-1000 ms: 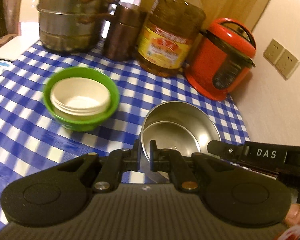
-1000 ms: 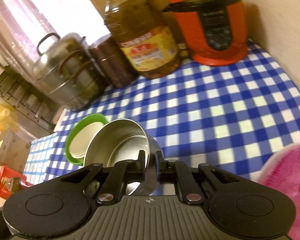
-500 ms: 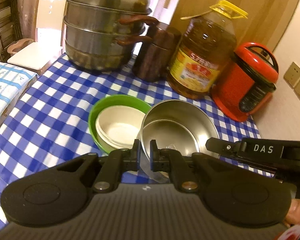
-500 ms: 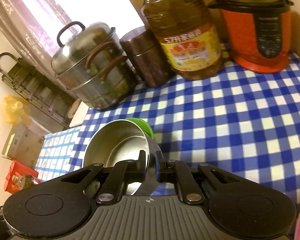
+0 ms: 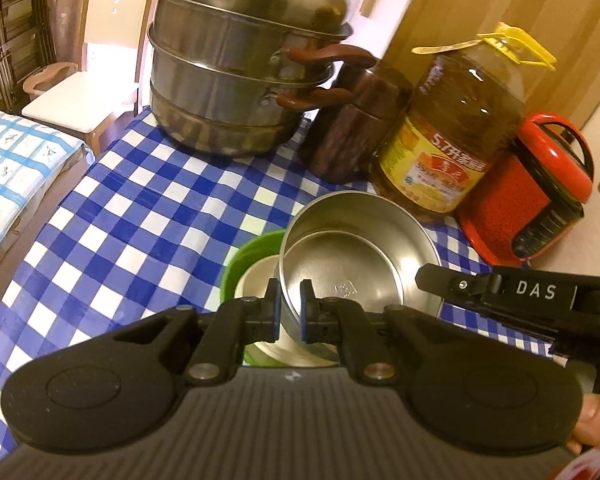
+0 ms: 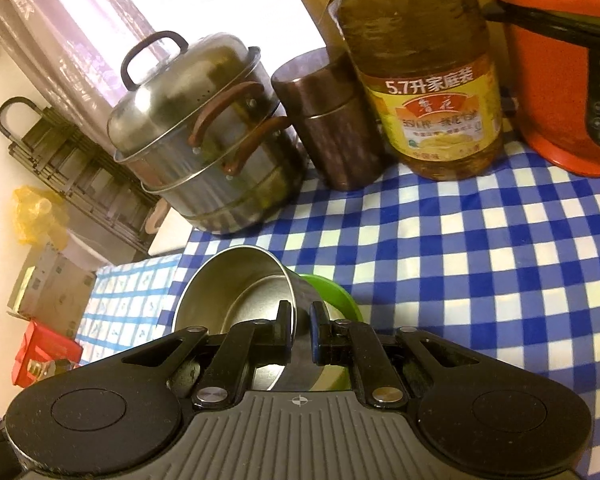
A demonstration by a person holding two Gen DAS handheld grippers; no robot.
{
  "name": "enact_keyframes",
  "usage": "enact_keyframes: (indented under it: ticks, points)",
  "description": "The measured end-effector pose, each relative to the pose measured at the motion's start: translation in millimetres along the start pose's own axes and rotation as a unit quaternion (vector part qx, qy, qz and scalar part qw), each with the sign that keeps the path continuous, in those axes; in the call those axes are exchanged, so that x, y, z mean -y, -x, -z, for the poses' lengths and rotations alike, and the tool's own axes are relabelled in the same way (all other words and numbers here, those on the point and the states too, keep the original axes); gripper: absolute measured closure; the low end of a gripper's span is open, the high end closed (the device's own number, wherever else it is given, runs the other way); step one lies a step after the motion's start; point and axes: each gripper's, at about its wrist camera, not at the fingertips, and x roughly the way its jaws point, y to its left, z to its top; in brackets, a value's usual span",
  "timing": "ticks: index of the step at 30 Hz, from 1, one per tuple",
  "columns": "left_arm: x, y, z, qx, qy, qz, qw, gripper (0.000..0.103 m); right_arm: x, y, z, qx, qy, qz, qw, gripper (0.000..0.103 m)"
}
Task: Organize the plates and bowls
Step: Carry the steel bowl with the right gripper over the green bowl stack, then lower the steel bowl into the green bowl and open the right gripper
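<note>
- Steel bowl point(image 5: 352, 256) sits at the centre of the left wrist view, gripped on both sides of its rim and tilted over the green bowl point(image 5: 252, 252)
- Left gripper point(image 5: 289, 312) has its jaws nearly closed, pinching the steel bowl's near wall between them
- Right gripper point(image 6: 300, 332) likewise has its jaws drawn close on the bowl's rim; its black arm marked DAS shows at the right edge of the left wrist view
- Green bowl peeks out left of the steel bowl, a cream bowl point(image 5: 256, 280) nested inside it
- Whether the steel bowl touches the cream bowl cannot be told
- Blue checked bench point(image 5: 140, 208) carries them all
- Along the upper frame stand a steel steamer pot point(image 5: 236, 68), a brown canister point(image 5: 352, 128), an oil bottle point(image 5: 456, 128) and a red cooker point(image 5: 528, 192)
</note>
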Motion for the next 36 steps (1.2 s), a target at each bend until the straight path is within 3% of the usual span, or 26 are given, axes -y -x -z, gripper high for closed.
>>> enact_keyframes:
  ticks: [15, 28, 36]
  points:
    - [-15, -40, -15, -0.068, 0.0, -0.01, 0.9976, 0.096, 9, -47, -10, -0.051, -0.014, 0.015, 0.999, 0.094]
    - [-16, -51, -12, -0.089, 0.001, -0.017, 0.9959, 0.095, 17, -59, -4, -0.071, -0.024, 0.022, 0.997, 0.094]
    - [-16, -51, -9, -0.08, -0.001, -0.023, 0.9965, 0.095, 19, -62, -2, -0.074, -0.015, 0.015, 0.997, 0.092]
